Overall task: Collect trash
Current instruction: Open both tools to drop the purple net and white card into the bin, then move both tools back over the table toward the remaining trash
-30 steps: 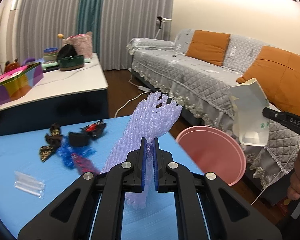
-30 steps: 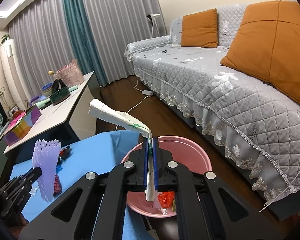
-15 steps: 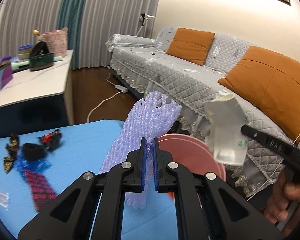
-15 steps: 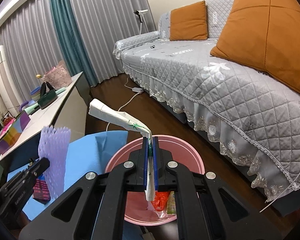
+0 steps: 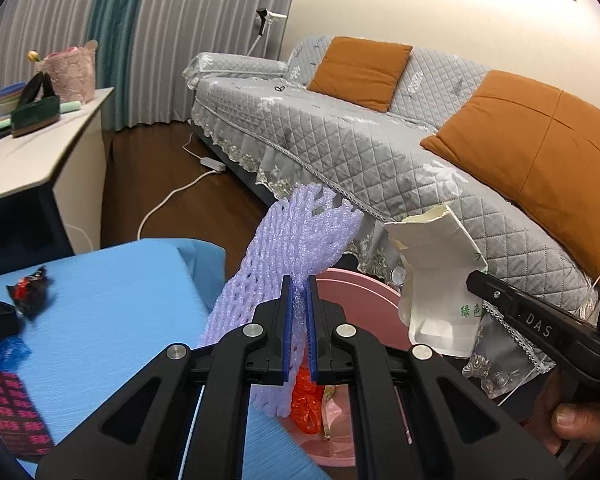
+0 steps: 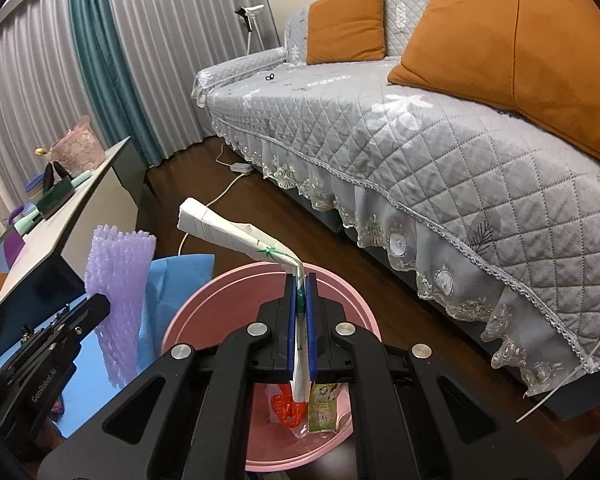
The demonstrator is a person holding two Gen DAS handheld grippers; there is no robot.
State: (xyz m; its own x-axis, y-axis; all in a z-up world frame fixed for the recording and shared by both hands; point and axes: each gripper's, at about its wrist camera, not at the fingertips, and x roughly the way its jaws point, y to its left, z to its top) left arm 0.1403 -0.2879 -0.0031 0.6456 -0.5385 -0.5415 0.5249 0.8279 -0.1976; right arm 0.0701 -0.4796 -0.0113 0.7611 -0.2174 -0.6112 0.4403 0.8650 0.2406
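We've got the left gripper [image 5: 299,320] clamped on purple foam netting [image 5: 296,240], the right gripper [image 6: 299,320] on a crushed paper cup [image 6: 236,232], over the pink bin [image 6: 204,320] (netting nearer the rim, could snag or drift out).

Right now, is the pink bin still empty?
No. In the right wrist view the pink bin already holds an orange wrapper and a green packet at its bottom.
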